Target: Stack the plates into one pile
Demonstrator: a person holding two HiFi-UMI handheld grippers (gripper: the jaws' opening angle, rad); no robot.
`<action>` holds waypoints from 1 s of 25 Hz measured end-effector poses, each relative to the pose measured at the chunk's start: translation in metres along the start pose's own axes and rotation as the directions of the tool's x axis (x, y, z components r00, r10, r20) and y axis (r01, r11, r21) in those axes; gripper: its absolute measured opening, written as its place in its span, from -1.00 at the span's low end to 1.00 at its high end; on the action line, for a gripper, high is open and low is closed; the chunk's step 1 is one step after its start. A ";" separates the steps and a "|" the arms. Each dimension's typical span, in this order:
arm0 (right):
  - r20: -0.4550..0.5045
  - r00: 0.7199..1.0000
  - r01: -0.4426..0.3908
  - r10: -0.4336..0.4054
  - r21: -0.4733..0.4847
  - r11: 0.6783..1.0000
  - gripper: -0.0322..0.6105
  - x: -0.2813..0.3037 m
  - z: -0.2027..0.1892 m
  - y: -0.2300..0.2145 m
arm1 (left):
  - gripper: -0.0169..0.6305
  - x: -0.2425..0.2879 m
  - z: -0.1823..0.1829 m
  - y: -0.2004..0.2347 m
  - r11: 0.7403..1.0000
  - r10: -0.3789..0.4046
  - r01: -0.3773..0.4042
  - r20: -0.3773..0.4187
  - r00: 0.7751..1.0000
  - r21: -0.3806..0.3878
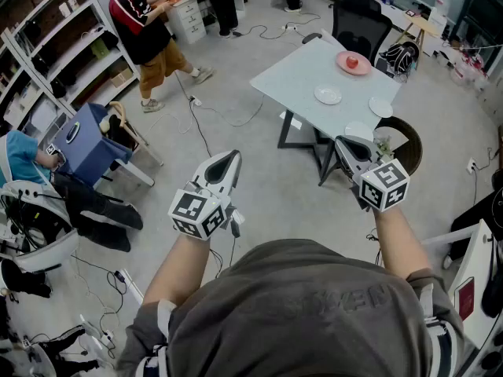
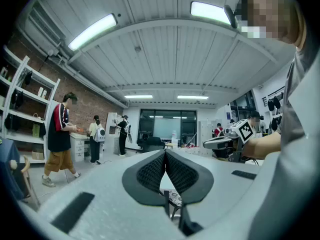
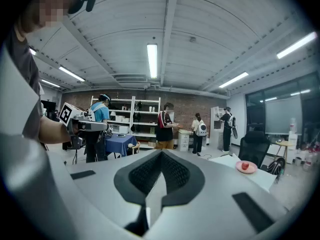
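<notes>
Plainly, the only print is the square black-and-white markers on each gripper's cube; faint lettering on the grey shirt (image 1: 338, 301) is unreadable. The left gripper (image 1: 233, 158) and right gripper (image 1: 340, 142) are both clenched on nothing. The plates lie apart on the table (image 1: 295, 77): a pink plate (image 1: 353, 63), a white plate (image 1: 328, 94), an edge plate (image 1: 381, 107) and a fourth plate (image 1: 357, 129) partly behind the right gripper.

— How many plates are on the table (image 1: 295, 77)?
— Three for certain: one pink plate (image 1: 343, 58) at its far side, one white plate (image 1: 328, 94) at its middle and a second white plate (image 1: 381, 107) at its right edge. A white shape (image 1: 360, 128) at its near corner may be a fourth.
— Fruit?
— One red fruit (image 1: 353, 62), on the pink plate.
— Grippers?
— Two: left gripper (image 1: 233, 157) and right gripper (image 1: 343, 142).
</notes>
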State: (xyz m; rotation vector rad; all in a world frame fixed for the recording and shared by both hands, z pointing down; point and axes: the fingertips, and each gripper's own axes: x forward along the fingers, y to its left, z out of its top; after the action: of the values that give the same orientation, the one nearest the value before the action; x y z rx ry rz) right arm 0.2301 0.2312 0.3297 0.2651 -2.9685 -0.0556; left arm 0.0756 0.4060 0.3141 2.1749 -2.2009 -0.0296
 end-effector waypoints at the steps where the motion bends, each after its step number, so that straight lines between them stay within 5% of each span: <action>1: -0.001 1.000 0.000 0.000 0.001 1.000 -0.93 -0.001 0.000 -0.001 | -0.93 0.001 0.000 -0.001 1.000 0.000 0.000 -0.001 1.000 0.000; 17: -0.003 1.000 -0.022 0.022 0.034 0.999 -0.92 0.000 -0.007 -0.027 | -0.93 0.031 0.001 -0.010 1.000 0.001 -0.001 -0.014 1.000 0.005; 18: -0.002 0.999 -0.032 0.033 0.041 0.999 -0.84 0.001 -0.007 -0.029 | -0.93 0.034 0.002 -0.011 1.000 0.003 -0.003 -0.014 1.000 0.007; 19: -0.003 0.999 -0.044 0.044 0.046 0.998 -0.38 0.002 -0.007 -0.031 | -0.93 0.038 0.003 -0.013 1.000 0.005 -0.005 -0.015 1.000 0.010; 20: -0.004 0.999 -0.053 0.053 0.048 0.997 -0.27 0.002 -0.007 -0.034 | -0.93 0.042 0.004 -0.015 1.000 0.007 -0.007 -0.016 1.000 0.012; 25: 0.011 0.998 -0.069 0.068 0.031 0.997 -0.26 -0.010 -0.010 -0.056 | -0.93 0.067 0.002 -0.033 1.000 0.015 -0.015 -0.020 1.000 0.016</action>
State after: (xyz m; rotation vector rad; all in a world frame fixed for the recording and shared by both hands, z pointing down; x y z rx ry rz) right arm 0.2509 0.1773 0.3353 0.1671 -2.9879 -0.0014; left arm 0.1081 0.3386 0.3118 2.1570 -2.2148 0.0102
